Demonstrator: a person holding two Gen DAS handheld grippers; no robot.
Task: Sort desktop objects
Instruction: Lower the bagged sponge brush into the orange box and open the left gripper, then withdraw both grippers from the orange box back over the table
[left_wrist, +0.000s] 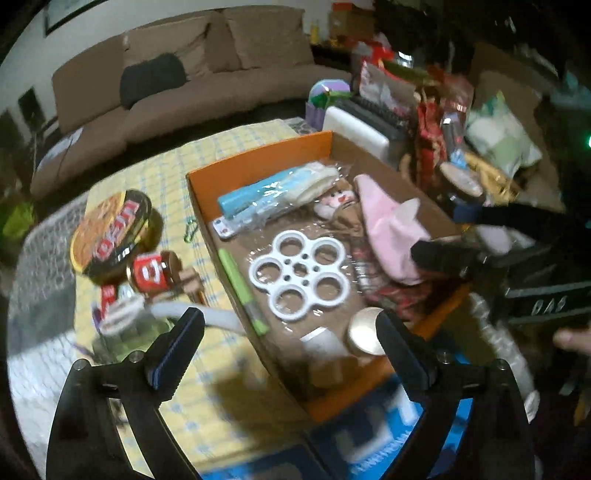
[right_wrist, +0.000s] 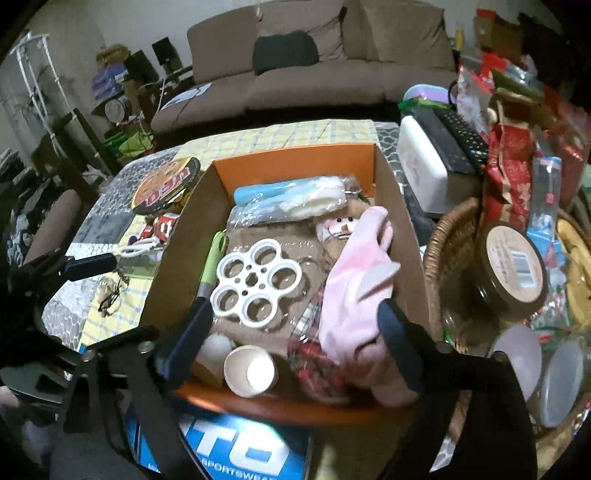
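An orange cardboard box (left_wrist: 258, 155) (right_wrist: 295, 162) sits on the table and holds a white flower-shaped ring holder (left_wrist: 299, 275) (right_wrist: 256, 282), a blue-and-white packet (left_wrist: 273, 194) (right_wrist: 291, 199), a pink cloth (left_wrist: 388, 225) (right_wrist: 354, 291), a green pen (left_wrist: 242, 288), a small doll (right_wrist: 338, 227) and a round cup (left_wrist: 365, 332) (right_wrist: 251, 371). My left gripper (left_wrist: 290, 328) is open and empty over the box's near left edge. My right gripper (right_wrist: 295, 325) is open and empty over the box's near end; it also shows in the left wrist view (left_wrist: 447, 236).
On the yellow checked cloth (left_wrist: 166, 173) left of the box lie a round noodle bowl (left_wrist: 110, 232) (right_wrist: 166, 184), a red-labelled jar (left_wrist: 151, 273) and small clutter. Right of the box stand a wicker basket (right_wrist: 447, 240), a brown-lidded tub (right_wrist: 513, 266), a white case (right_wrist: 428, 166) and snack bags.
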